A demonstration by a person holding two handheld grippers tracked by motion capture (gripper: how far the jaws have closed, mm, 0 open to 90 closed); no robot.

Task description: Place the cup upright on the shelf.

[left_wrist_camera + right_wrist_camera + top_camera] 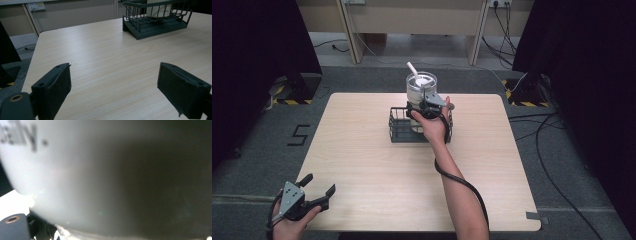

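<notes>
The right gripper point(428, 101) presses against the white cup point(420, 87) standing in the wire basket point(396, 131), grip unclear, likely lifting; the left gripper point(318, 191), well nearer than the basket, waits jaws apart.

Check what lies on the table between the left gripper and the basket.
Nothing visible does. The left gripper hovers open at the near left corner of the table, and bare wood runs from its jaws to the basket. The right gripper is already at the cup in the basket.
</notes>
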